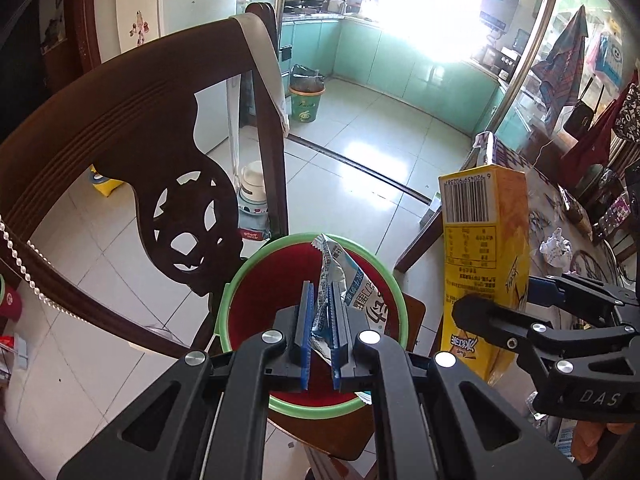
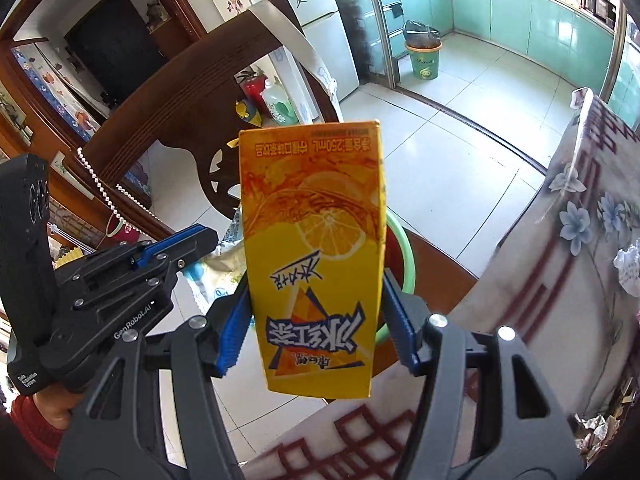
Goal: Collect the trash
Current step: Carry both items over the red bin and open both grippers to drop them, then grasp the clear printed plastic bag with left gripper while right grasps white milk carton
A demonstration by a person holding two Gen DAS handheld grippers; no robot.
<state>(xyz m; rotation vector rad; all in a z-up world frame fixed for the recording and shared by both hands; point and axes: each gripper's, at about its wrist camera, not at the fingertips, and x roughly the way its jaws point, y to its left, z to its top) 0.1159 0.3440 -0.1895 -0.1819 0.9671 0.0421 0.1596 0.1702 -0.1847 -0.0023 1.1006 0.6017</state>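
- One dark carved wooden chair (image 1: 132, 152) stands behind the bin, its seat carrying it.
- One bench under a floral cloth (image 2: 580, 240) lies to the right, with one crumpled white paper ball (image 1: 556, 246) on it.
- One round red bin with a green rim (image 1: 256, 280) sits directly below the left tongs (image 1: 322, 312).
- One yellow lemon-tea carton (image 2: 316, 248) is clamped upside down between the blue pads of the right tongs (image 2: 316, 332), just right of the bin (print inverted).
- One crumpled white-and-blue wrapper (image 1: 340, 280) is pinched in the closed left tongs, over the bin's mouth.
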